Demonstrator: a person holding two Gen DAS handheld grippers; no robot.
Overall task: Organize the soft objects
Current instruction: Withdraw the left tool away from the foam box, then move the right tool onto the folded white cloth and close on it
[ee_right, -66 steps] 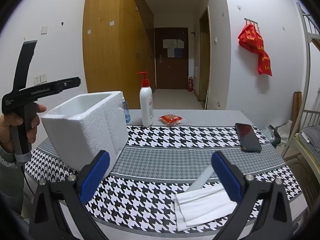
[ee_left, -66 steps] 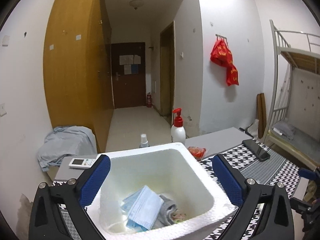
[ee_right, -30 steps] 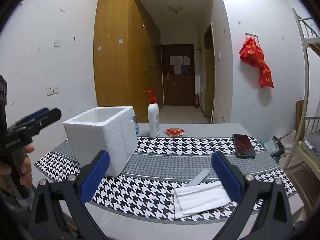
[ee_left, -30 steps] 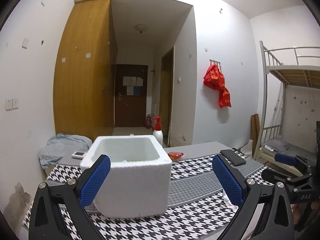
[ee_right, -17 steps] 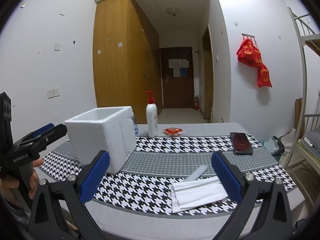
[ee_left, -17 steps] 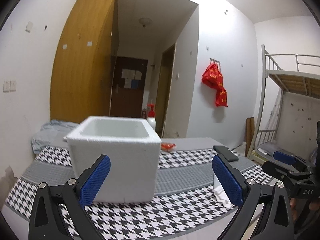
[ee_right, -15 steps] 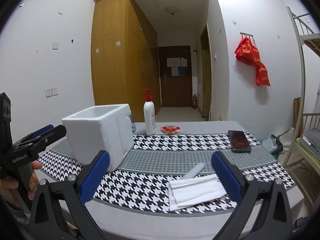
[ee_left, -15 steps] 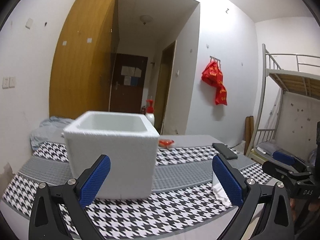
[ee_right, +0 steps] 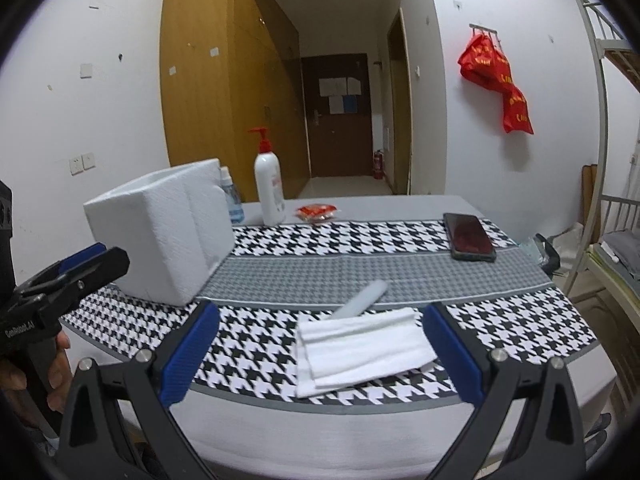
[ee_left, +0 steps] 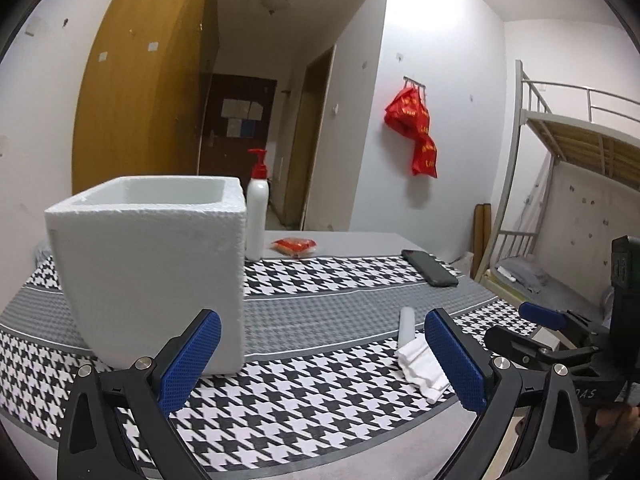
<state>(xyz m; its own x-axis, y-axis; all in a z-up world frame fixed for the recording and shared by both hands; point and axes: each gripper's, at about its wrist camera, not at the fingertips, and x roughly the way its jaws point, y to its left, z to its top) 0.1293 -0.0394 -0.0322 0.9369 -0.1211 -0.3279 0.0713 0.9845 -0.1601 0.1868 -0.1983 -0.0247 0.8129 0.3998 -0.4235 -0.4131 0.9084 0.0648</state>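
Note:
A folded white cloth (ee_right: 362, 344) lies near the front edge of the houndstooth table cover, with a white tube (ee_right: 362, 298) just behind it. My right gripper (ee_right: 318, 354) is open and empty, level with the cloth and just in front of it. The cloth also shows in the left wrist view (ee_left: 420, 368). A white foam box (ee_left: 154, 260) stands at the left; its contents are hidden. My left gripper (ee_left: 322, 360) is open and empty, low at the table's front edge, right of the box's near corner.
A white pump bottle (ee_right: 270, 190), a small blue bottle (ee_right: 231, 200) and a red packet (ee_right: 318, 212) stand at the back. A black phone (ee_right: 470, 236) lies at the right. A bunk bed (ee_left: 568, 200) is right of the table.
My left gripper has pulled back from above the box and dropped to table height, swinging right. My right gripper has moved slightly left and closer to the cloth. Both stay open.

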